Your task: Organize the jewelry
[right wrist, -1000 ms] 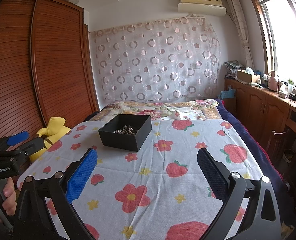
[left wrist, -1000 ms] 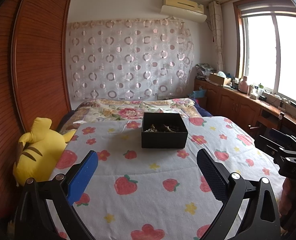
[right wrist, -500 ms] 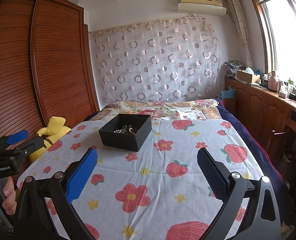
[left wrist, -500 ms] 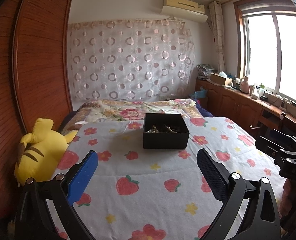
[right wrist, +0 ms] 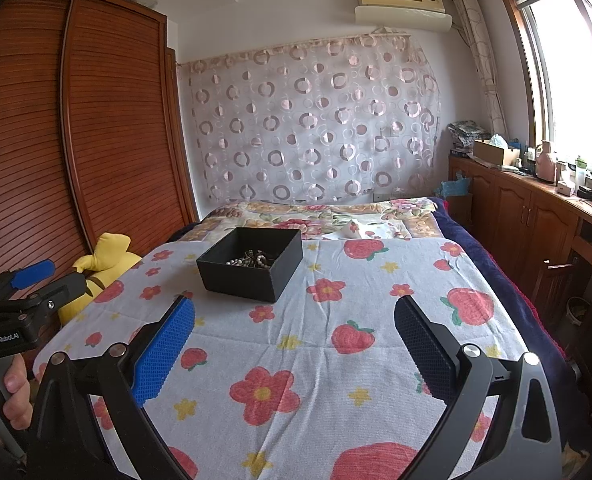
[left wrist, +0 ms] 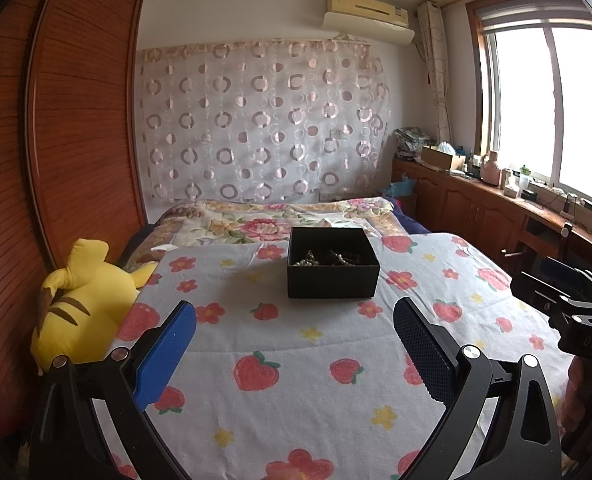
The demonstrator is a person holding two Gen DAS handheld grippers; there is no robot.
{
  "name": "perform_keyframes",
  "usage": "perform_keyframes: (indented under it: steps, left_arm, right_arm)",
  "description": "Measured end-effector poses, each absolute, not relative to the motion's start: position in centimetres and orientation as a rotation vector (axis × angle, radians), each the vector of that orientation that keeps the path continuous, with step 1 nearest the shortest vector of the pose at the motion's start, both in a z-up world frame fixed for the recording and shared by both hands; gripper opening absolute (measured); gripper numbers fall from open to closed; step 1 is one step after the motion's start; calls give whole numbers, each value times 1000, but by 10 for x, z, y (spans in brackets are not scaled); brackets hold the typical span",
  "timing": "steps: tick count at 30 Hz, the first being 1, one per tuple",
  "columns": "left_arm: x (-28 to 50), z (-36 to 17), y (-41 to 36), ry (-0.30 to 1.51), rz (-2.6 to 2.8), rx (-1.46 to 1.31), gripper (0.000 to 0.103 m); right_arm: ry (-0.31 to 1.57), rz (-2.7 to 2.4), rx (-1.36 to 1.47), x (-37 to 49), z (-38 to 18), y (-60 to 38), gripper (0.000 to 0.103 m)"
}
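Jewelry (left wrist: 328, 258) tangled in black box (left wrist: 332, 276) at 12 o'clock on bed (left wrist: 296, 360).
Both hand-held grippers, left (left wrist: 293, 344) and right (right wrist: 293, 344), gape empty; snagged strands could drag the box.

A box (left wrist: 332, 276) sits on the bed (left wrist: 296, 360) toward its far half, with what looks like tangled jewelry (left wrist: 328, 258) inside. A plush toy (left wrist: 83, 300) lies at the bed's left edge, against the wardrobe (left wrist: 75, 128). Cabinets (right wrist: 516, 208) line the right wall under the window (clutter on top). A curtain (left wrist: 263, 132) hangs behind the bed.
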State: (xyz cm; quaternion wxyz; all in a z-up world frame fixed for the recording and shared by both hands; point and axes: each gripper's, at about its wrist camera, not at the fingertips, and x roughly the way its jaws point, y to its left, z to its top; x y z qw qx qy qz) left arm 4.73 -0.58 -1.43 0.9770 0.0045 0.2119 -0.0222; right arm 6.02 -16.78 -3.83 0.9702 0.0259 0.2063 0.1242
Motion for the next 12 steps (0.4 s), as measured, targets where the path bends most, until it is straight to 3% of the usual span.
perform_keyframes:
  steps: [12]
  left_arm:
    - [48, -13, -4, 427, -47, 11, 95]
  right_arm:
    - [417, 250, 55, 60, -39, -168, 101]
